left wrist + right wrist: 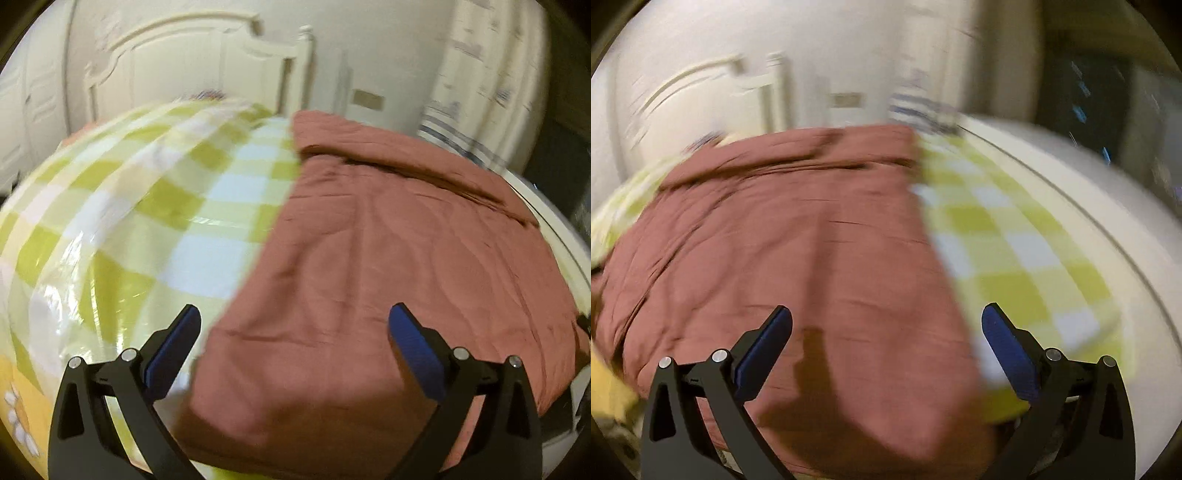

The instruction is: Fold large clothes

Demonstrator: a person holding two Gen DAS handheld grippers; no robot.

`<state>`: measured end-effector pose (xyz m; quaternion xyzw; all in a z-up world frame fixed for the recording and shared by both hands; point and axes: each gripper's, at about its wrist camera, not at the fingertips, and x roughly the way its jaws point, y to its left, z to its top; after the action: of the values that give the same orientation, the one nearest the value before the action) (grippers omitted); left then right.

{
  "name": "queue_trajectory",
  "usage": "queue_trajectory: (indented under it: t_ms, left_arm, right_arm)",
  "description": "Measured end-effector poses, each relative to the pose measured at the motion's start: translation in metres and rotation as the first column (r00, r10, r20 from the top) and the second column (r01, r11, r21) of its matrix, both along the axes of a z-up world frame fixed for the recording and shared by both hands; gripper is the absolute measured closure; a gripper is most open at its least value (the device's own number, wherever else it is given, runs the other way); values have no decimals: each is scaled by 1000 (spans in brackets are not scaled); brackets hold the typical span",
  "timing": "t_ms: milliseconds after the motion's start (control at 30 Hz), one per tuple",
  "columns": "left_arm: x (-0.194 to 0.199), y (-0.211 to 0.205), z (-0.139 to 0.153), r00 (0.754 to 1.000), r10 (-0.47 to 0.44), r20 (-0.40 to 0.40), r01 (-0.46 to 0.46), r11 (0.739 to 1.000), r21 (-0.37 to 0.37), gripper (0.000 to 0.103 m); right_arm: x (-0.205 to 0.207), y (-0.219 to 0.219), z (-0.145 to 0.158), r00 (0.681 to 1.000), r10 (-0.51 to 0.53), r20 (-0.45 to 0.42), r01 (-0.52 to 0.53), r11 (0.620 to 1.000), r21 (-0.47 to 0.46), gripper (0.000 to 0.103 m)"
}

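A large reddish-brown garment (388, 258) lies spread flat on a bed with a green-and-white checked cover (155, 206). My left gripper (293, 325) is open and empty, above the garment's near left edge. In the right wrist view the same garment (798, 240) fills the left and middle, with the checked cover (1015, 258) to its right. My right gripper (886, 325) is open and empty, above the garment's near right edge. Both views are blurred by motion.
A cream headboard (184, 62) stands at the far end of the bed. A striped cloth (454, 144) lies at the far right corner. The bed's white edge (1108, 229) runs along the right side. A yellow flowered patch (22, 413) shows at near left.
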<state>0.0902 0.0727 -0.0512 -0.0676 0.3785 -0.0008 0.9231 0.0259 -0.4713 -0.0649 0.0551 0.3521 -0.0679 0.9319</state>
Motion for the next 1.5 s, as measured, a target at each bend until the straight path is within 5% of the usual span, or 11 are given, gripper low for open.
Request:
queue_trajectory:
  t_ms: [200,433,600,700,733,767,833,1000,1167,1300,1500]
  left_arm:
    - [-6,-8,-9,997,-80,5,80,996,29,4]
    - [-20,-23,-6,987,-160,-5,160,987,13,50]
    - [-17,-19,-7,984,-180,10,181,982,-55,32]
    - [-17,-37,-9,981,-196,0,196,980,27,21]
    - [-18,-40,-9,981,-192,-4,192,980,50,35]
    - [-20,-38,-7,980,-199,-1,199,980,29,74]
    - [-22,-22,-3,971,-237,-16,234,964,-124,83]
    - [-75,9,37,948,-292,123,316,910,-270,85]
    - [-145,45,88,910,-289,298,392,833,-391,85]
    - [-175,75,131,866,-250,433,455,753,-476,85]
    - [-111,103,162,918,-121,377,338,737,-586,74]
  right_arm:
    - [-27,-40,-35,999,37,-38,-28,974,223,10]
    - [-52,-1,-35,985,170,9,-167,956,243,56]
    - [-47,-2,-30,986,164,31,-166,949,268,60]
    - [-47,-7,-38,988,149,41,-154,936,316,60]
    - [-46,-7,-37,987,152,47,-159,938,308,64]
    - [-49,-7,-36,983,170,67,-183,930,320,81]
    - [-54,-8,-32,975,195,109,-221,909,354,84]
    - [-86,-23,1,921,269,281,-377,796,474,87]
    - [-146,-25,72,787,321,526,-576,689,440,88]
    - [-168,-20,134,678,327,658,-654,676,339,88]
    - [-87,-3,191,725,317,612,-591,742,317,88]
